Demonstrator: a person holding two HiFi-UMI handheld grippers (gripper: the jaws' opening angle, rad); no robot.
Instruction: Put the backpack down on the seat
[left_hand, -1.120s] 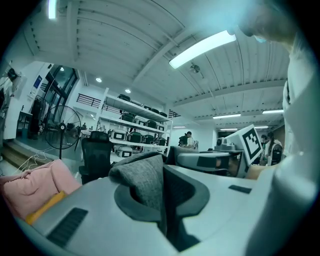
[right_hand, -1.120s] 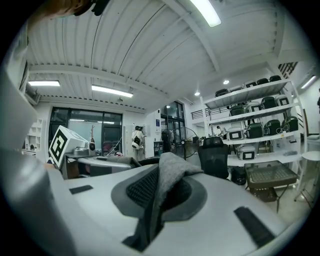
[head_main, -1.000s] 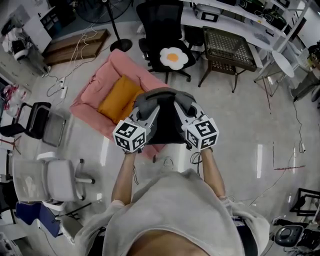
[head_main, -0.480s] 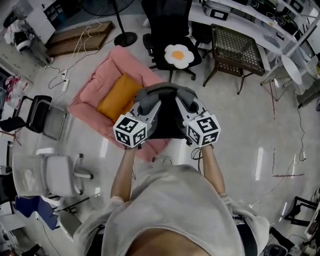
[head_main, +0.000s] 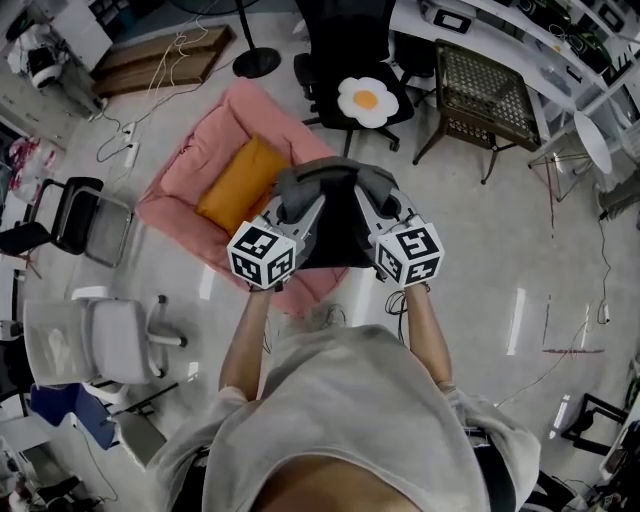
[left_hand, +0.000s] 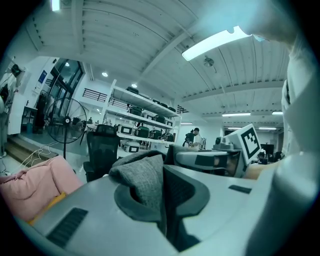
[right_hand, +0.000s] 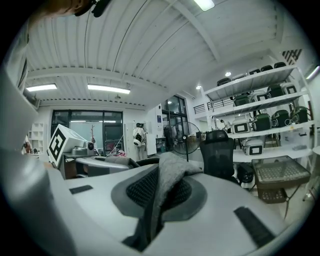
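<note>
Backpack (head_main: 335, 225): grey and black, held up in front of the person between the two grippers. In the head view it overlaps the near right edge of the pink seat, just beside the orange cushion. Whether it touches the seat cannot be told.
Left gripper (head_main: 303, 205): jaws closed almost together on a fold of grey fabric (left_hand: 142, 180) at the backpack's top, which stands up between the pads.
Right gripper (head_main: 366, 203): jaws pinched in the same way on a grey fold (right_hand: 167, 190) at the other side of the backpack's top.
Pink seat (head_main: 200, 150): low and padded with a raised rim, standing on the floor. It holds one orange cushion (head_main: 238, 187) lying along its middle.
Black office chair (head_main: 345, 45): stands beyond the pink seat and carries an egg-shaped cushion (head_main: 367, 100) on its seat.
Brown mesh chair (head_main: 480, 95): stands beside the black office chair, at the white desk (head_main: 560, 75).
Shelves (right_hand: 260, 125): each level holds a row of boxy appliances.
</note>
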